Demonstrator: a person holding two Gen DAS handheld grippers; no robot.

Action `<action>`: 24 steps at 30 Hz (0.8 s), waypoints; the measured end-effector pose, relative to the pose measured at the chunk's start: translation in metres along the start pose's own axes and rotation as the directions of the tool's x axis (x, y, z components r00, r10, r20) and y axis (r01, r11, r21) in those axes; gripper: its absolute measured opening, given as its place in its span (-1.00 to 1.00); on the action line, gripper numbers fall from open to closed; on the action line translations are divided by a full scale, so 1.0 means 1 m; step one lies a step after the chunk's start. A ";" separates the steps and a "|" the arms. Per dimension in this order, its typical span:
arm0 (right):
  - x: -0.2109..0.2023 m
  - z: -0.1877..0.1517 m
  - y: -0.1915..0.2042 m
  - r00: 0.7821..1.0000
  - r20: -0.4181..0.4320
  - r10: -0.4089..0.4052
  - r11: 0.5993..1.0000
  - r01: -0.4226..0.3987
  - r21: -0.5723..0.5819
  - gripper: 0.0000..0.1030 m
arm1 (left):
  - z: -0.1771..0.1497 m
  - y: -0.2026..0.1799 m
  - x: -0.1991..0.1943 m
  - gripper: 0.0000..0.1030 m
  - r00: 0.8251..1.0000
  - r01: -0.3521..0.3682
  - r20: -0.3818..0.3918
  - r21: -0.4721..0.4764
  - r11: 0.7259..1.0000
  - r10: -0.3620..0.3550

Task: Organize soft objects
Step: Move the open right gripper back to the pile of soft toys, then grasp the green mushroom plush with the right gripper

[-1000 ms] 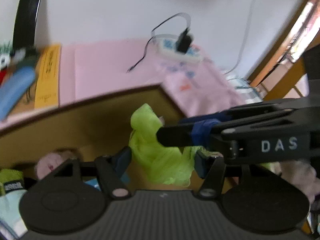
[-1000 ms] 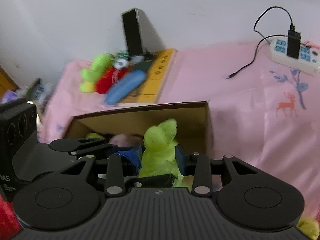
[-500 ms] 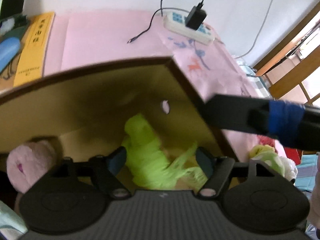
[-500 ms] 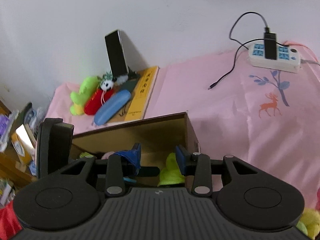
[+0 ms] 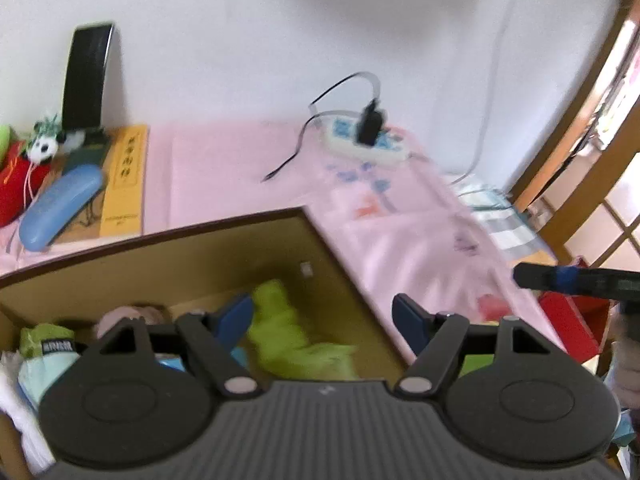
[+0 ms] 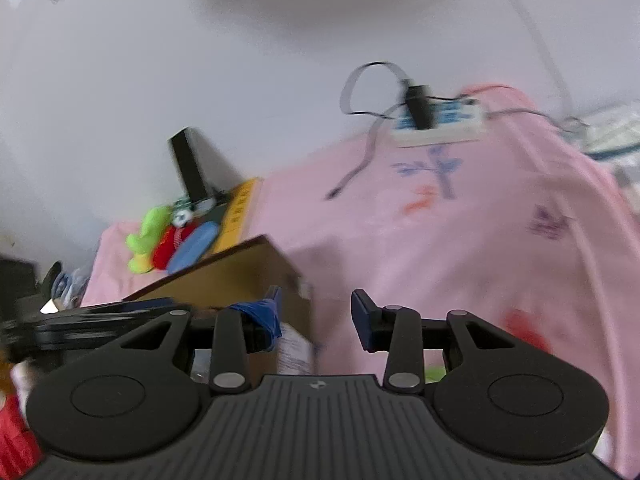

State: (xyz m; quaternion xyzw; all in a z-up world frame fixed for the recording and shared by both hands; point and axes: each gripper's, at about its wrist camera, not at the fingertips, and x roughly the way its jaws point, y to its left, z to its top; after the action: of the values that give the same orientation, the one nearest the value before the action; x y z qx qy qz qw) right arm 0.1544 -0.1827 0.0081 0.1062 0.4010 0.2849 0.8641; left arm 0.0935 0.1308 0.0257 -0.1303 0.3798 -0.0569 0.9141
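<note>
Left gripper [image 5: 322, 320] is observed wide and empty; the lime-green plush toy [image 5: 296, 340] lies below it inside the brown cardboard box [image 5: 224, 264]. Right gripper [image 6: 316, 316], empty, jaws parted, is beside the box corner; a snag there is judged possible.

A plain white wall [image 5: 280, 40] is rising behind a bed draped in a pink printed sheet [image 5: 420, 240], while daylight is entering through a wooden-framed door [image 5: 592, 152] at right.

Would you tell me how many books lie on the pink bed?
1: a yellow book by the wall, beside the blue case. Others may be hidden.
</note>
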 end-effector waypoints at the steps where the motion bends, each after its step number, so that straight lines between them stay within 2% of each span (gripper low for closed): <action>1: -0.007 -0.002 -0.011 1.000 0.000 -0.011 1.000 0.011 0.020 -0.59 | -0.003 -0.009 -0.007 0.45 1.000 0.010 0.015 0.007 1.000 -0.010; 7: -0.044 -0.024 -0.057 0.999 -0.002 -0.048 0.994 0.048 0.100 -0.57 | -0.036 -0.072 -0.020 0.45 0.996 0.072 0.037 0.080 0.994 -0.075; 10: -0.058 -0.033 -0.068 0.999 -0.003 -0.047 0.992 0.047 0.113 -0.57 | -0.060 -0.102 -0.012 0.45 0.995 0.093 0.010 0.117 0.989 -0.095; 15: -0.069 -0.044 -0.081 0.999 -0.010 -0.051 0.993 0.052 0.110 -0.57 | -0.092 -0.134 0.011 0.46 0.990 0.136 -0.059 0.100 0.986 -0.131; 21: -0.068 -0.053 -0.091 0.998 -0.049 -0.033 0.996 0.037 0.087 -0.57 | -0.114 -0.165 0.028 0.48 0.990 0.107 -0.109 0.159 0.982 -0.090; 24: -0.058 -0.055 -0.090 0.997 -0.074 -0.016 0.998 0.021 0.065 -0.57 | -0.117 -0.168 0.039 0.49 0.989 0.088 -0.131 0.142 0.986 -0.070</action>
State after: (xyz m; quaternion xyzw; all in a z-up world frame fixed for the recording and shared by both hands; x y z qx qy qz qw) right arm 0.1198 -0.2920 -0.0282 0.1205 0.4425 0.2673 0.8475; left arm 0.0368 -0.0614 -0.0330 -0.0734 0.4257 -0.1292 0.8926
